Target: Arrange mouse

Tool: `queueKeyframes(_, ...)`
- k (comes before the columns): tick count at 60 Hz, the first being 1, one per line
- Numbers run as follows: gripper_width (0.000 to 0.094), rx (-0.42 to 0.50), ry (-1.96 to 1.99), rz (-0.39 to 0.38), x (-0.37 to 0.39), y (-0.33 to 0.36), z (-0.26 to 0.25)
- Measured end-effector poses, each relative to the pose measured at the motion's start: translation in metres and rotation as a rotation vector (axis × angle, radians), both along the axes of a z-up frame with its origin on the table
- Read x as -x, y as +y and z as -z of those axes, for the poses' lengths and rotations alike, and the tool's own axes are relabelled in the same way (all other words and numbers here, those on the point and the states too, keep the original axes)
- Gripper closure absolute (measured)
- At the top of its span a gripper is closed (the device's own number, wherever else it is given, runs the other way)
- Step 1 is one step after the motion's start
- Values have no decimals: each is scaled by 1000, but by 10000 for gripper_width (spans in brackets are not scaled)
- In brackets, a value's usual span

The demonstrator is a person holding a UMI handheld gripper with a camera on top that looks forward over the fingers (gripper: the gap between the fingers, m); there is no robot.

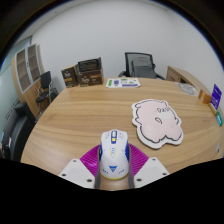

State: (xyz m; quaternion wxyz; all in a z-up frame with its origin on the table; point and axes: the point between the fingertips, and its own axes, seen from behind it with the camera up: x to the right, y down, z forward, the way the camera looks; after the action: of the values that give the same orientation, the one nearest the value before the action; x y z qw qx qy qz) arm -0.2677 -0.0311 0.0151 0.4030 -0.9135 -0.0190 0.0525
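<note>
A white mouse [113,152] with blue and yellow trim sits between my gripper's [113,160] two fingers. The magenta pads [91,158] press against both of its sides, so the gripper is shut on it. The mouse is held over the near part of the wooden table [80,115]. A pink pig-shaped mouse mat [157,120] lies on the table just ahead and to the right of the fingers.
An office chair [141,66] stands at the table's far side, and another chair [14,130] at its left. Papers [123,82] lie at the far edge. Small items [189,90] and a purple box [215,96] sit at the right. Shelves [27,68] line the left wall.
</note>
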Motion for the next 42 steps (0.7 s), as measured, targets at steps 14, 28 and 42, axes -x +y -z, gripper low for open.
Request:
queueKeyframes(14, 561, -80, -46, 147, -92, 83, -66)
queueKeyframes(28, 562, -12, -46, 112, -140, 157, -18)
queueKeyframes(42, 477, 29, -18, 111, -154, 173, 23)
